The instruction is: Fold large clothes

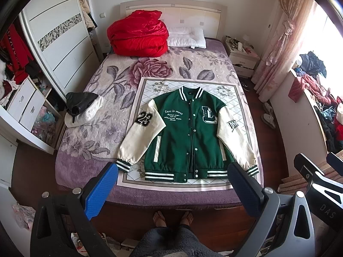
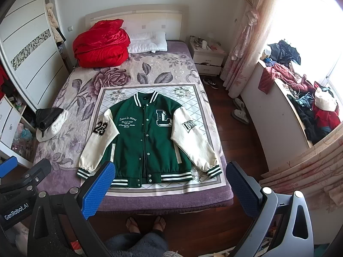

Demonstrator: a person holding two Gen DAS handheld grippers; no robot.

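A green varsity jacket (image 1: 188, 132) with cream sleeves lies flat, front up and buttoned, on a white patterned cloth (image 1: 150, 87) at the foot of the bed; it also shows in the right wrist view (image 2: 145, 137). Both sleeves angle down beside its body. My left gripper (image 1: 173, 182) is open and empty, held high above the bed's foot edge near the jacket hem. My right gripper (image 2: 171, 182) is open and empty at the same height, to the right; it shows in the left wrist view (image 1: 319, 167). My left gripper shows at the left edge of the right wrist view (image 2: 23, 171).
A red quilt (image 1: 138, 33) and a white pillow (image 1: 186, 36) lie at the head of the bed. A black and white folded pile (image 1: 82, 109) sits at the bed's left edge. A wardrobe (image 1: 53, 34) stands left, a nightstand (image 1: 242, 57) and a cluttered ledge (image 1: 317, 107) right. My feet (image 1: 173, 218) stand on the wooden floor.
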